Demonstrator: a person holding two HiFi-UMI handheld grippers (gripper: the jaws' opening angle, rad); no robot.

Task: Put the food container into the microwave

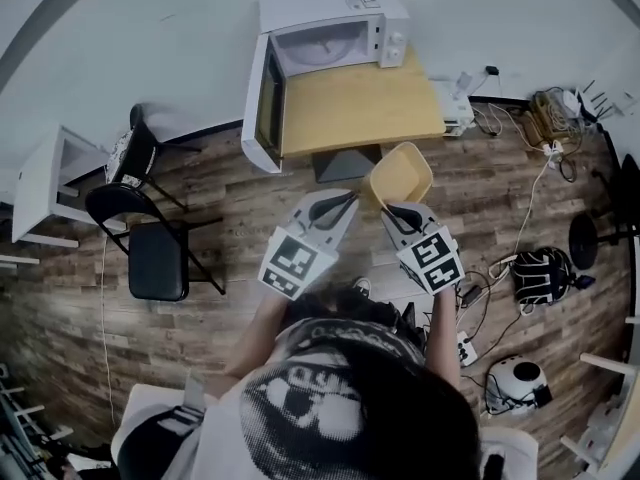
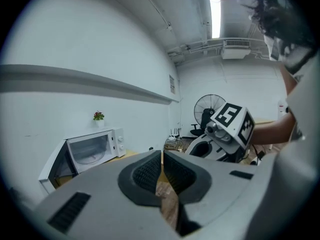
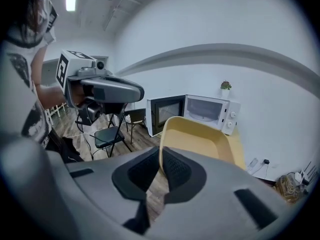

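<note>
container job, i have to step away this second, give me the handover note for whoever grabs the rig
Right hand-held gripper: shut on the rim of the container, holding it in the air short of the table.
Left hand-held gripper: shut, empty, alongside the right one.
Microwave: at the table's far end, door wide open, cavity looks empty.
Done: container picked up, door open.
Left: carry the container to the microwave and set it inside.
</note>
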